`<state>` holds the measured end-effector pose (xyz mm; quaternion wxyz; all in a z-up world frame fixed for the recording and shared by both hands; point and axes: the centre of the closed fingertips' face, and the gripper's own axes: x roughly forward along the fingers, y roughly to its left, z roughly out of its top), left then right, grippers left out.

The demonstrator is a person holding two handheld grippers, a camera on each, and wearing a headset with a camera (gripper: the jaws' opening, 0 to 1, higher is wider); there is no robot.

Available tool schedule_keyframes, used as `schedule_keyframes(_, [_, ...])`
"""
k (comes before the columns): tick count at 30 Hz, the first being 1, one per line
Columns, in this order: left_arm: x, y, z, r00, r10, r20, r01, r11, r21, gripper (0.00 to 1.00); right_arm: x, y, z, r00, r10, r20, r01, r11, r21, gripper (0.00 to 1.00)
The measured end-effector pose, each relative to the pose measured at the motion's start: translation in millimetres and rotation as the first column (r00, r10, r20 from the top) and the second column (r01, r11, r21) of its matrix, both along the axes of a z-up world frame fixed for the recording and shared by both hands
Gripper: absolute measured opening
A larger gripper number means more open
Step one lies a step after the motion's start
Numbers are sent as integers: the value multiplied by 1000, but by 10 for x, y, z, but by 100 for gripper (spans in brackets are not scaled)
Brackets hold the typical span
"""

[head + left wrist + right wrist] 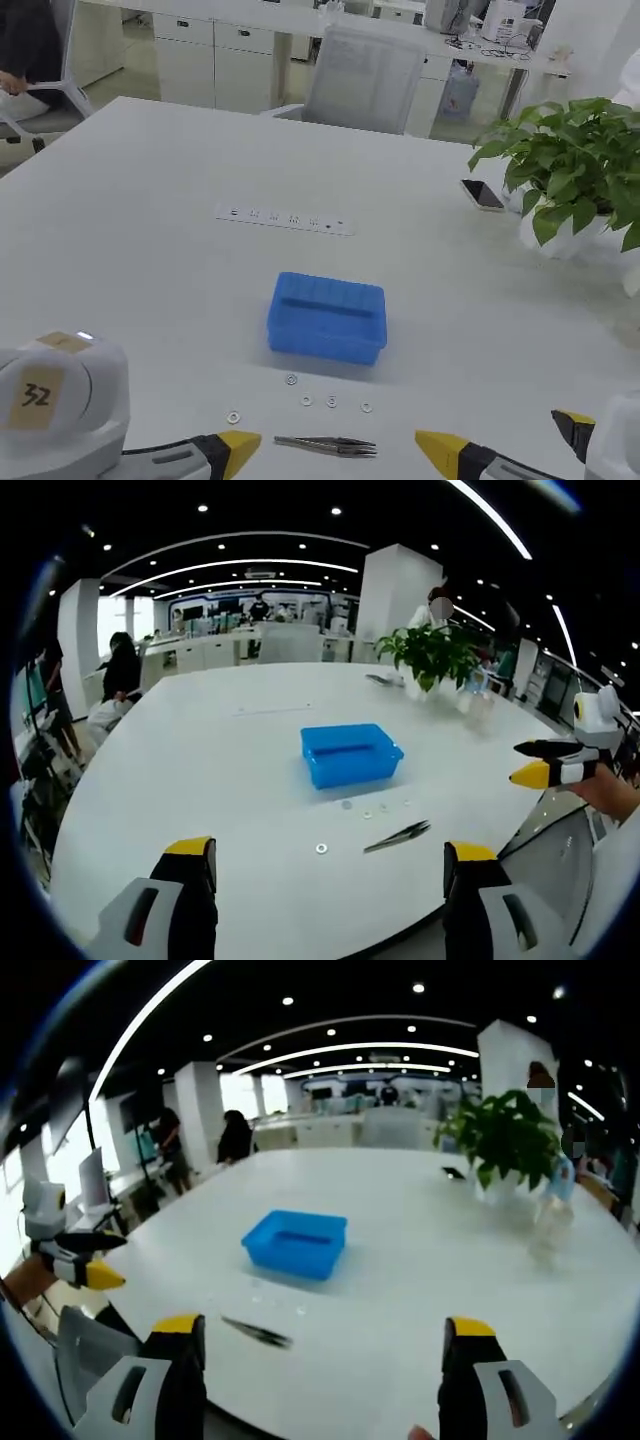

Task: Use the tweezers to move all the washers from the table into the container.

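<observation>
While tweezers point(325, 445) lie beside washers point(306, 400), a plant point(570, 165) stands well apart.

Container point(327, 318) sits mid-table point(150, 250), washers point(306, 401) scattered just in front of it, tweezers point(325, 445) nearer the table's near edge. Socket strip point(285, 218) lies behind the container. Phone point(483, 194) and potted plant point(570, 170) by the right edge, chair point(365, 75) past the far edge.
</observation>
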<state>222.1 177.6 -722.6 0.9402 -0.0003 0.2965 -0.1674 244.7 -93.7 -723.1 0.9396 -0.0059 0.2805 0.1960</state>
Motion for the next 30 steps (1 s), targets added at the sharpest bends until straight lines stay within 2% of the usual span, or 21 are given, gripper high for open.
schedule_keyframes(13, [-14, -3, 1, 1000, 1, -1, -1, 1000, 0, 96, -10, -49, -23, 1000, -8, -9, 8, 1000, -10, 97])
schedule_keyframes(19, [-20, -23, -32, 1000, -10, -18, 11, 1000, 17, 95, -8, -33, -23, 1000, -8, -10, 8, 1000, 1, 97])
schedule_keyframes(30, [13, -21, -44, 1000, -22, -17, 22, 999, 26, 95, -9, -20, -69, 1000, -2, -23, 2, 1000, -11, 96])
